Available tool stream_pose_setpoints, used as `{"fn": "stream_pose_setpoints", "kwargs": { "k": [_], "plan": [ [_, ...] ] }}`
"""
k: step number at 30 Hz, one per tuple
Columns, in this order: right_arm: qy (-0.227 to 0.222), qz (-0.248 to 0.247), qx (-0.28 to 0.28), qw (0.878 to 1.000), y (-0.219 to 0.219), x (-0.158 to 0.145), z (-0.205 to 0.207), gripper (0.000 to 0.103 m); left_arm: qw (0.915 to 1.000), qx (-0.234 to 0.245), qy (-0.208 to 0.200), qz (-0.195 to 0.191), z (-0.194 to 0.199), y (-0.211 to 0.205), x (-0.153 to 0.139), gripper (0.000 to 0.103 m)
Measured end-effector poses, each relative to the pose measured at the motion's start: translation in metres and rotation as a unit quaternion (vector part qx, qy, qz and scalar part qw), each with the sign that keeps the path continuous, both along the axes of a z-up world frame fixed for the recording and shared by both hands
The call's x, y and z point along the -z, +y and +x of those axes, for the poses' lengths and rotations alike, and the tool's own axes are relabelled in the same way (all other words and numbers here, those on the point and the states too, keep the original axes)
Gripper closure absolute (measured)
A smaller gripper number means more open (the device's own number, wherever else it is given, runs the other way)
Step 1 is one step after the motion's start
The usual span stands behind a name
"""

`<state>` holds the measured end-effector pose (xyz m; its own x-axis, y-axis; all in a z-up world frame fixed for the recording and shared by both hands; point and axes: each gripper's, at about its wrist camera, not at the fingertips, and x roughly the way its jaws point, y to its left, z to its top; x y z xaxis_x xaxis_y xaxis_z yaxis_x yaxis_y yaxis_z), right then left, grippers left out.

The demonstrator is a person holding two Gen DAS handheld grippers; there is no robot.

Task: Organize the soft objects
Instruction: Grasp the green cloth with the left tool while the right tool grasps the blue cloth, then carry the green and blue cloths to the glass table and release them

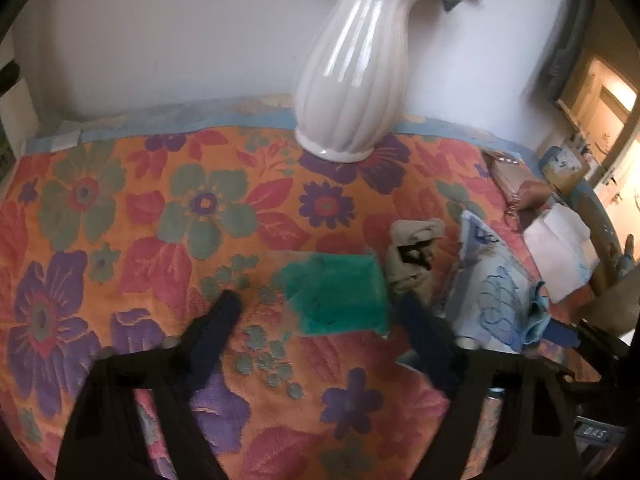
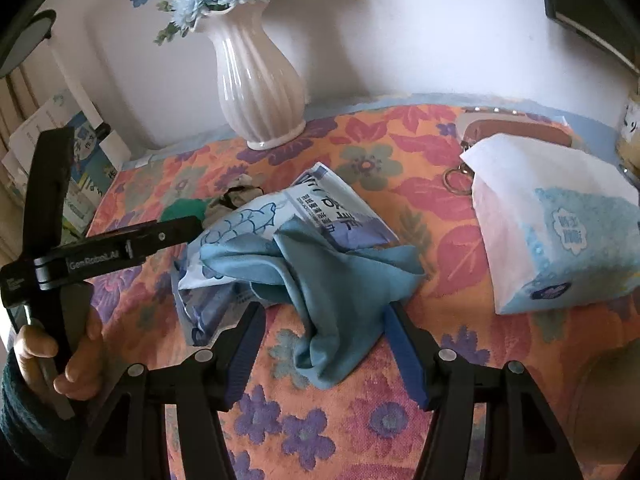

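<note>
Floral orange tablecloth (image 2: 460,320); crumpled light-blue cloth (image 2: 320,280) between spread right gripper (image 2: 324,320) fingers, untouched. Left gripper (image 1: 320,304) spread around green sponge block (image 1: 340,296), 12 o'clock.

the right gripper (image 2: 324,344) is hovering with its jaws apart around the blue cloth (image 2: 320,280), which is lying crumpled ahead of it over a printed packet (image 2: 256,216). the tissue pack (image 2: 560,240) is sitting to its right, the left gripper (image 2: 120,240) reaching in from the left.
</note>
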<state>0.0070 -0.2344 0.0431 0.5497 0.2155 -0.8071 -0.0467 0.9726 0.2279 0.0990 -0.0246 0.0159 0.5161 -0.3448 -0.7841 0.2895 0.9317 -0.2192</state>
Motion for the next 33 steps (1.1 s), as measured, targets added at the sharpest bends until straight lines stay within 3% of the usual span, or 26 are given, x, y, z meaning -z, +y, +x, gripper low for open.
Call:
{"fn": "stream_pose_setpoints", "kwargs": {
  "k": [1,2,3,5,7,11,14,19,22,24,25,26,27,33],
  "plan": [
    [-0.002,-0.009,0.002,1.0,0.002,0.001,-0.001,0.044,1.0,0.002,-0.001,0.001,0.001,-0.001,0.0,0.04],
    [-0.004,-0.022,0.003,1.0,0.005,0.0,-0.002,0.052,1.0,0.001,-0.004,0.008,0.001,-0.002,0.001,0.044],
    [-0.006,-0.031,0.005,1.0,0.007,0.0,-0.002,0.059,0.9999,0.002,-0.006,0.009,0.001,-0.004,0.001,0.054],
    [-0.006,-0.041,0.008,0.999,0.009,0.001,-0.003,0.081,0.9999,0.01,-0.012,0.004,0.001,-0.005,-0.001,0.055],
    [-0.008,-0.027,0.006,1.0,0.005,0.0,-0.004,0.093,0.9997,0.009,-0.022,0.008,-0.003,-0.005,-0.005,0.057],
    [-0.046,0.011,-0.021,0.999,0.001,-0.013,-0.019,0.094,0.9985,-0.024,-0.047,0.011,-0.023,0.004,-0.019,0.057],
    [-0.068,-0.001,-0.044,0.997,0.005,-0.028,-0.046,0.094,0.9979,-0.027,-0.059,-0.003,-0.049,0.013,-0.031,0.057],
    [-0.028,-0.018,-0.077,0.996,0.012,-0.028,-0.089,0.094,0.9979,-0.018,-0.059,-0.017,-0.095,0.013,-0.035,0.057],
    [0.002,-0.039,-0.076,0.996,0.012,-0.021,-0.096,0.09,0.9982,-0.01,-0.057,-0.014,-0.111,0.003,-0.028,0.057],
    [0.02,-0.042,-0.066,0.997,0.008,-0.017,-0.098,0.081,0.9984,-0.009,-0.054,-0.012,-0.114,-0.001,-0.022,0.057],
    [0.027,-0.036,-0.065,0.997,0.005,-0.017,-0.099,0.066,0.9983,-0.01,-0.055,-0.014,-0.115,-0.001,-0.019,0.057],
    [0.031,-0.031,-0.067,0.997,0.003,-0.017,-0.101,0.043,0.9983,-0.011,-0.054,-0.02,-0.115,0.0,-0.016,0.057],
    [0.027,-0.032,-0.065,0.997,0.002,-0.018,-0.104,0.036,0.9984,-0.014,-0.048,-0.026,-0.115,0.003,-0.013,0.057],
    [0.021,-0.03,-0.064,0.997,0.013,-0.016,-0.098,0.034,0.9972,-0.028,-0.033,-0.061,-0.112,0.017,-0.008,0.057]
  ]
}}
